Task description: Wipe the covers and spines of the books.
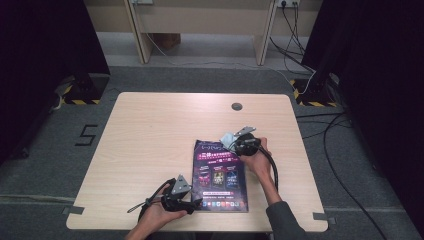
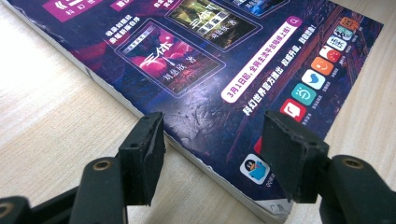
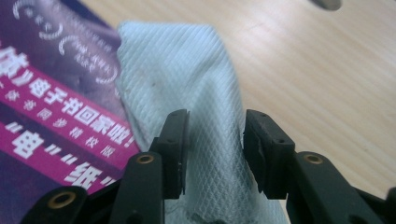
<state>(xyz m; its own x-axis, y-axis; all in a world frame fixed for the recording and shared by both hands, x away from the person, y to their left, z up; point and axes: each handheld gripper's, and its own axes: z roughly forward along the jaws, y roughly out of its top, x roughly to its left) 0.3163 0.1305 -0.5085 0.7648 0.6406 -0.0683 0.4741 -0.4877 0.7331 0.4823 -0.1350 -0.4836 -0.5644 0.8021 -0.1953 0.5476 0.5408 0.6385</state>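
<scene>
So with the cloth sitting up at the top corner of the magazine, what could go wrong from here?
1. The right gripper has its jaws open around the cloth, not clamped. Lifting now would probably leave it behind.
2. The left gripper straddles the magazine's near edge without pinching. A wipe could drag the magazine across the table.
3. The cloth overhangs the magazine's edge, so part of a stroke may rub bare wood.

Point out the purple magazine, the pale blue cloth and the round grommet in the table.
Purple glossy magazine (image 1: 220, 175), high view, cover's middle.
Pale blue woven cloth (image 3: 187, 79), right gripper view, upper fold.
Round dark grommet (image 1: 237, 106), high view, its centre.
</scene>
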